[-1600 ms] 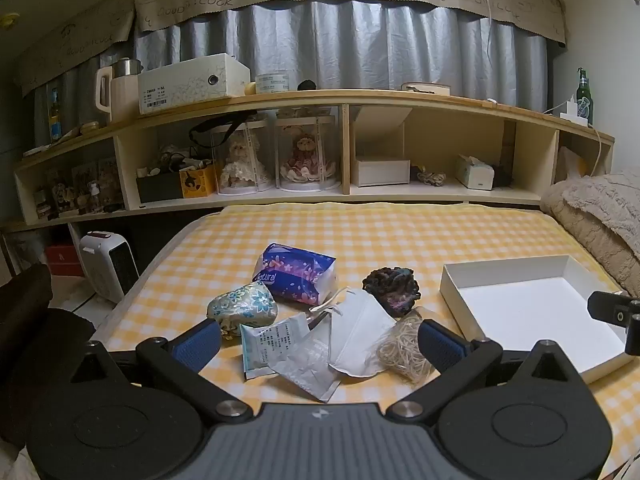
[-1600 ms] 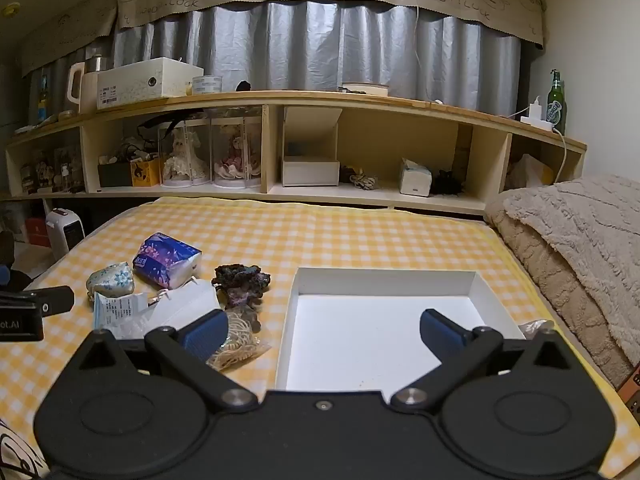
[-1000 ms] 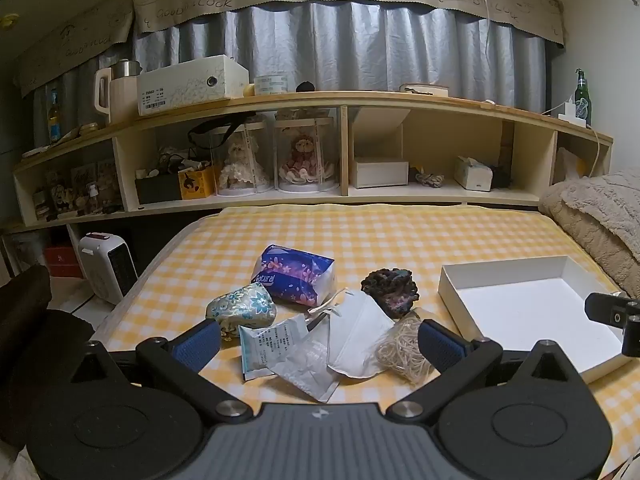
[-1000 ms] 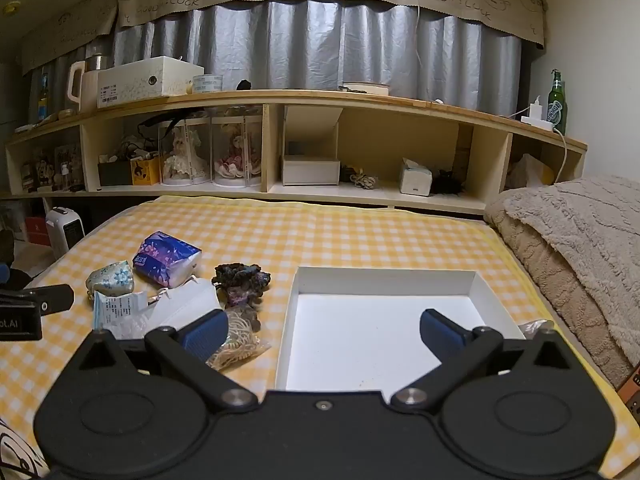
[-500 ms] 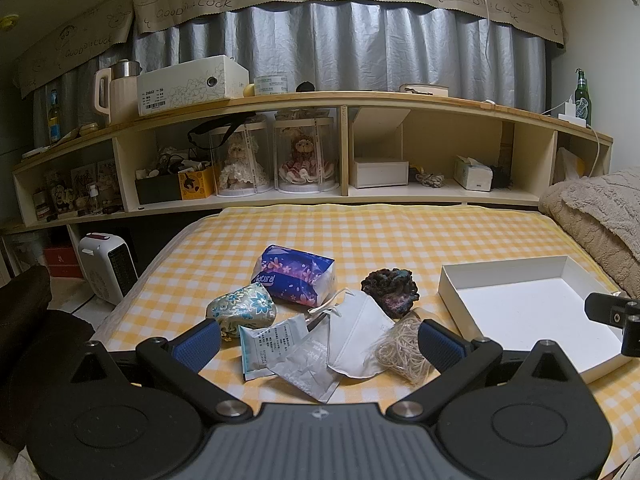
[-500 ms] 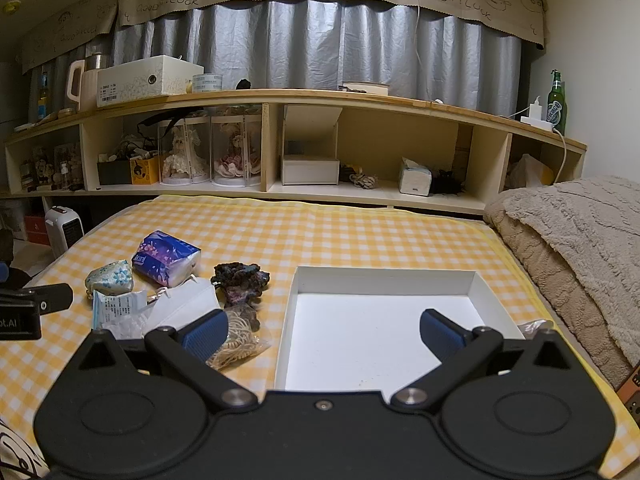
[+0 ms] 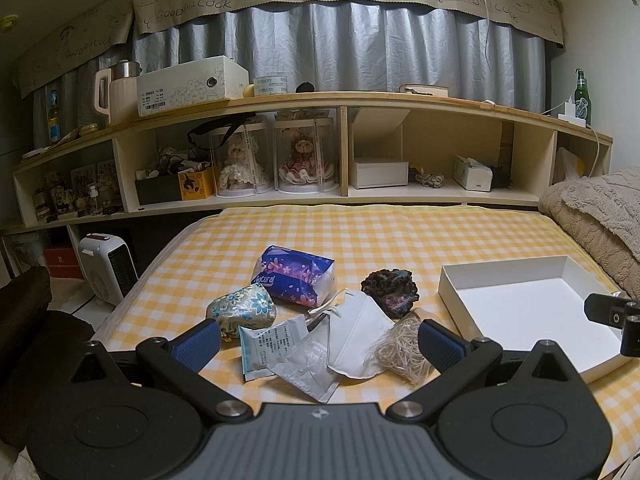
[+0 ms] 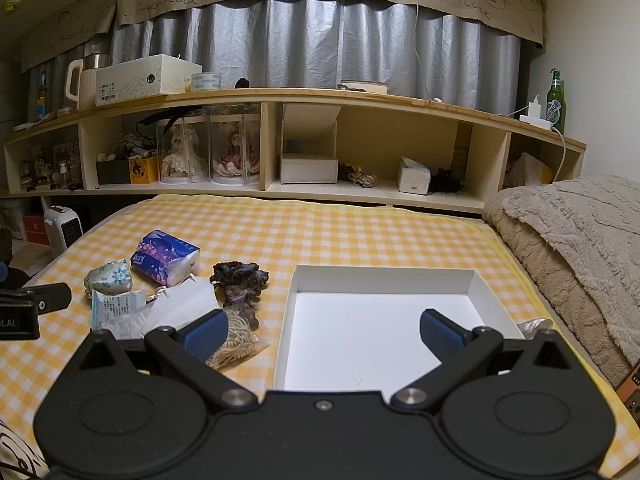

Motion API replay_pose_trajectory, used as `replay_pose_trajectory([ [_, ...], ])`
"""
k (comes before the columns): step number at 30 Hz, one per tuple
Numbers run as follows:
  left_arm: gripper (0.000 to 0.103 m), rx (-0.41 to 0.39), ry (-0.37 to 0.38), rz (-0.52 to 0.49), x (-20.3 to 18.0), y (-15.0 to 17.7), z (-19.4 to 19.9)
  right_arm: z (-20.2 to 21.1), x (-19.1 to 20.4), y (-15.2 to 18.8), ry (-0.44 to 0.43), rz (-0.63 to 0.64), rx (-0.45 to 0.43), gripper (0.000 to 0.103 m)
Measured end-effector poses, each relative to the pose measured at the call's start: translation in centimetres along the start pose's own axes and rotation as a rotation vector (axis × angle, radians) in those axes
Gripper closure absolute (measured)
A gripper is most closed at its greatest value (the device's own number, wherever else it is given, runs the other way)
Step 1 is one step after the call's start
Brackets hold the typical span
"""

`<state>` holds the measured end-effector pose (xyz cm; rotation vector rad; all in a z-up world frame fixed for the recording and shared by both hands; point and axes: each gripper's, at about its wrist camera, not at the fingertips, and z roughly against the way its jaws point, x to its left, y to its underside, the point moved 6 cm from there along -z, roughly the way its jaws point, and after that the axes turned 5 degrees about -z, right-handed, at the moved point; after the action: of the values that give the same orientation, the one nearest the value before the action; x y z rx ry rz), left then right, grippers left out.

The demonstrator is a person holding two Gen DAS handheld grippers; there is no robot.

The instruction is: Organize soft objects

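Soft things lie in a cluster on the yellow checked bed: a blue tissue pack [image 7: 294, 275], a floral pouch [image 7: 242, 310], a dark scrunchie [image 7: 390, 290], a white face mask [image 7: 358, 334], mask wrappers [image 7: 276, 346] and a bag of beige rubber bands [image 7: 402, 350]. An empty white box [image 7: 532, 316] lies to their right. My left gripper [image 7: 319, 342] is open and empty just before the cluster. My right gripper [image 8: 323, 330] is open and empty before the box [image 8: 384, 320], with the tissue pack [image 8: 166, 256] and scrunchie [image 8: 240, 280] to its left.
A wooden shelf unit [image 7: 340, 152] with dolls and boxes runs along the bed's far side. A beige blanket [image 8: 568, 240] lies on the right. A white heater [image 7: 108, 268] stands on the floor at the left.
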<state>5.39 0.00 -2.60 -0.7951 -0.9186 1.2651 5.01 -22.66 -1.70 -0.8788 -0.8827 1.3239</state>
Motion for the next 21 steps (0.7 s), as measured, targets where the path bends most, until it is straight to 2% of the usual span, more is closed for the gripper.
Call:
replay_pose_trajectory([
  [21,0.000,-0.001,0.000,0.000,0.00,-0.01,0.00,-0.13,0.02,0.16,0.000,0.000,0.002,0.000],
])
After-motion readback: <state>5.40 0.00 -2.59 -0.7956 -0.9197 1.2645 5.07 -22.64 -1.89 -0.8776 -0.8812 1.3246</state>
